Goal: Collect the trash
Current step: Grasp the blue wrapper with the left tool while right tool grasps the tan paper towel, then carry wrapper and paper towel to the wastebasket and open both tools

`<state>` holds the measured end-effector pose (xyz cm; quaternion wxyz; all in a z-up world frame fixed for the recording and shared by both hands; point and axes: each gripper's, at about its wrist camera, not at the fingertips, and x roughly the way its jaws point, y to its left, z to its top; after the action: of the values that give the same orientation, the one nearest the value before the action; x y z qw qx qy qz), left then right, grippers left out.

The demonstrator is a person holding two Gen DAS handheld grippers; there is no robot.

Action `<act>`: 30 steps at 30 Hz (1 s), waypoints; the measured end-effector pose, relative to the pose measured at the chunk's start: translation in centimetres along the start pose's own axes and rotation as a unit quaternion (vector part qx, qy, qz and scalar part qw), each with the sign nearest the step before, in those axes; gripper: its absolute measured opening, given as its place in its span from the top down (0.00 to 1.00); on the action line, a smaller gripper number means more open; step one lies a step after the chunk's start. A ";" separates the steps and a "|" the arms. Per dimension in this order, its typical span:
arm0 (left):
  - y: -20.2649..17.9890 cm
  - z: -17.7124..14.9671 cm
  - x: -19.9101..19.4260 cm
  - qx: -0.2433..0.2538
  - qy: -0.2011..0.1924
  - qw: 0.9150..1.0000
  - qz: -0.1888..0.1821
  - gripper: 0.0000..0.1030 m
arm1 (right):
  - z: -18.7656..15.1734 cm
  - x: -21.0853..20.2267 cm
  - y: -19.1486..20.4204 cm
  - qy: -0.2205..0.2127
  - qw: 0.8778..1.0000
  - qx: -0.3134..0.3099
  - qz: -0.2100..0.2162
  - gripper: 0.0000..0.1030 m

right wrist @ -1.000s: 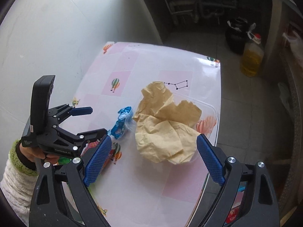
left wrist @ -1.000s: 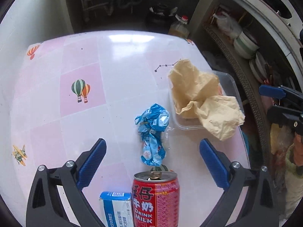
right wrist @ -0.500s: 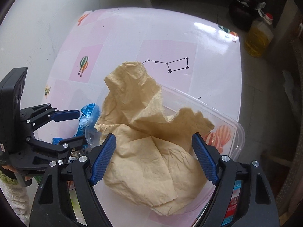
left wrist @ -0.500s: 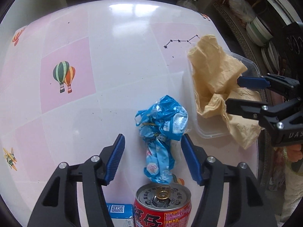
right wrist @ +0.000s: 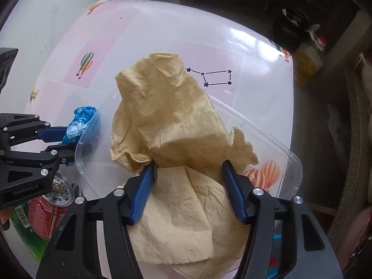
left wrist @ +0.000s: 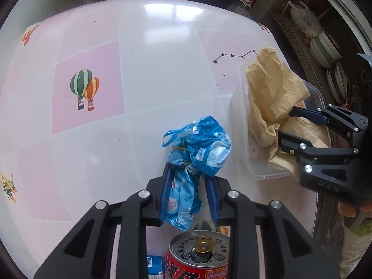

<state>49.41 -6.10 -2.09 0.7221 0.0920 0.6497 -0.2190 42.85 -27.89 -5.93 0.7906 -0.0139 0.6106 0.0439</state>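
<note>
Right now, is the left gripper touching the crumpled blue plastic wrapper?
Touching. The left wrist view shows the left gripper closing, with both blue pads pressed against the crumpled blue plastic wrapper's narrow lower part, no gap on either side.

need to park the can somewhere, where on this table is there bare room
The far half of the table is bare, from the balloon print across to the star print. It is crowded near you: blue wrapper, can, small carton, and the plastic box with brown paper.
</note>
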 end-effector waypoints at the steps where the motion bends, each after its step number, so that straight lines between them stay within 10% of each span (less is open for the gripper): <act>1: 0.2 0.0 -0.2 -0.001 -0.003 1.000 -0.001 0.76 | 0.0 -0.1 -0.2 0.000 1.000 0.005 0.001 0.66; 6: 0.5 -0.3 -1.9 -0.011 -0.034 0.999 -0.007 0.80 | 0.3 -0.3 -0.9 -0.004 0.999 0.033 0.030 0.92; 21: -0.9 -4.4 -12.2 -0.012 -0.169 0.985 -0.033 0.82 | -1.8 -9.7 -2.6 -0.122 0.983 0.082 0.106 0.94; 30: -6.3 -10.6 -17.5 0.021 -0.241 0.967 -0.077 0.82 | -9.8 -15.9 -4.0 -0.195 0.962 0.123 0.146 0.94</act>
<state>36.12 -3.87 14.51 0.8366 0.0013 0.4566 -0.3028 29.76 -33.43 6.83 0.8750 0.1810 0.4408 0.0851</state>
